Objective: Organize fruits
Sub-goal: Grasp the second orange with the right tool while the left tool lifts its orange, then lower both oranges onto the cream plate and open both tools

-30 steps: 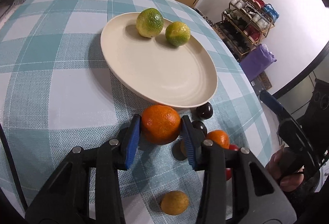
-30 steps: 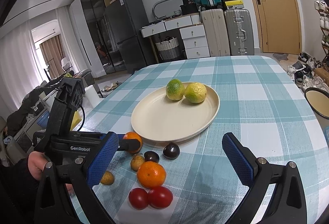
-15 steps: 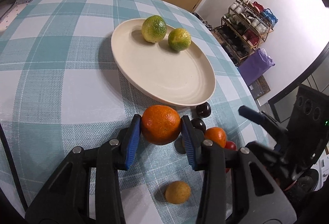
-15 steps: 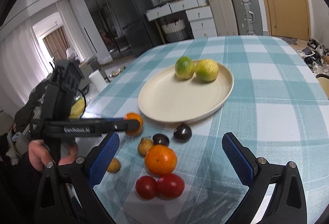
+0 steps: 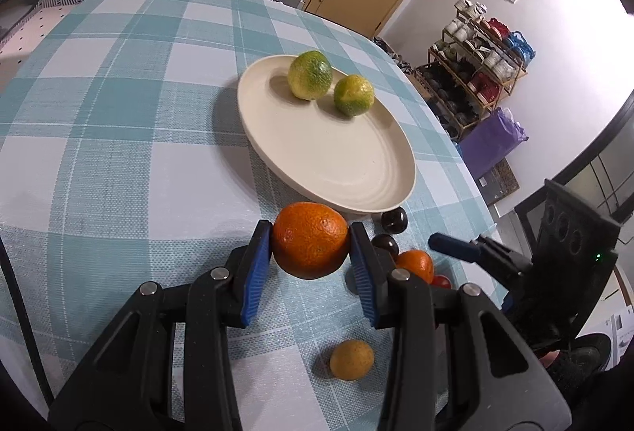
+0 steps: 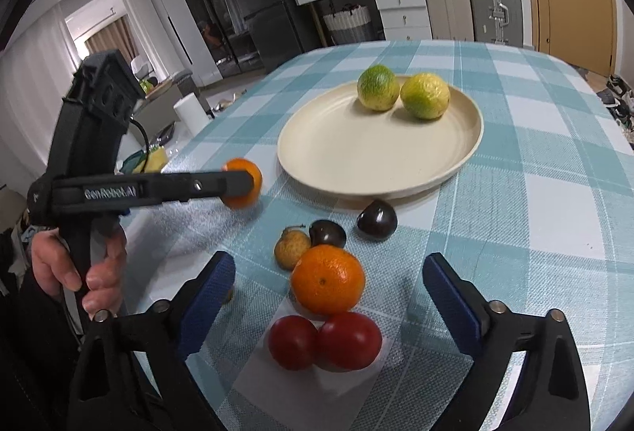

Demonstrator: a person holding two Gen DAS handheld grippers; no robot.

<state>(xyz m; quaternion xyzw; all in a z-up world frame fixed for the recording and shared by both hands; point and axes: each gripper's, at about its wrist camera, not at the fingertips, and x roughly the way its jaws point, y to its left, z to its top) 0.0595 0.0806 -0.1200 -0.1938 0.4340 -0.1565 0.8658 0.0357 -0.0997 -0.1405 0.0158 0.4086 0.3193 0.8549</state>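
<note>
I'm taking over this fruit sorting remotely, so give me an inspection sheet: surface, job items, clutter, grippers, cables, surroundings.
Surface: checked tablecloth, flat, dry.
Job's things: cream plate holding two green citrus. Off the plate: loose orange, two tomatoes, two dark plums, two small yellow fruits.
Clutter: white paper under the tomatoes.
Grippers: left gripper clamped on held orange, lifted short of the plate; right gripper closing, pads not touching the loose orange.
Cables: black cable at the table's edge.
Surroundings: suitcases, drawers, shoe rack.
</note>
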